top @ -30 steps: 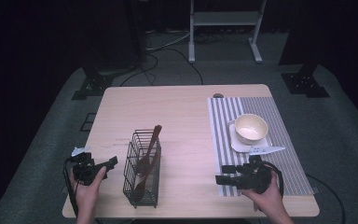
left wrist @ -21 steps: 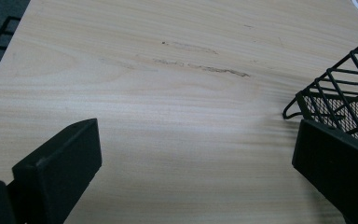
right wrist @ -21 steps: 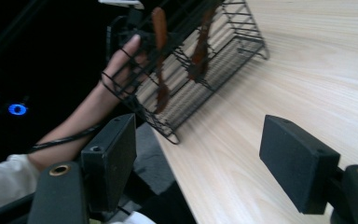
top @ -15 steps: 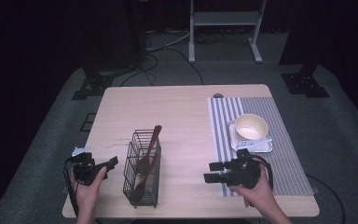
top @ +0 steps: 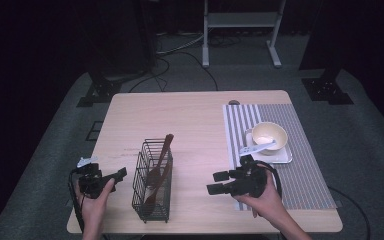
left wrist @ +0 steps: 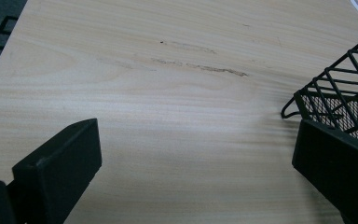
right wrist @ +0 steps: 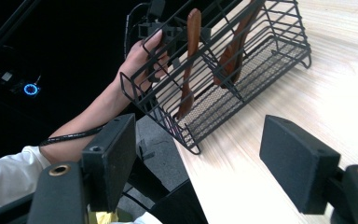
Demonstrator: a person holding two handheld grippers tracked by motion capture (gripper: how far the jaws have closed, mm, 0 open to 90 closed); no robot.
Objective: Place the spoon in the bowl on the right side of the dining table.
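Observation:
A black wire basket (top: 152, 200) stands at the table's front left and holds two dark wooden utensils (top: 163, 154), which lean upright. My left gripper (top: 115, 176) rests just left of the basket, open and empty, with bare wood between its jaws in the left gripper view (left wrist: 196, 172) and the basket's corner (left wrist: 342, 95) by the right jaw. My right gripper (top: 217, 182) hovers right of the basket, open and empty, pointing at it. In the right gripper view (right wrist: 203, 158) the basket (right wrist: 242, 70) and the wooden utensils (right wrist: 189, 60) lie ahead.
A striped placemat (top: 305, 175) covers the table's right side. On it sits a white tray (top: 282, 156) with a cream bowl (top: 269, 134) and a white spoon (top: 257, 146). Light wooden tabletop (top: 190, 120) lies beyond the basket. The table's front edge is close to both hands.
My right gripper has moved left off the placemat toward the basket and now points at it. The left gripper has stayed put.

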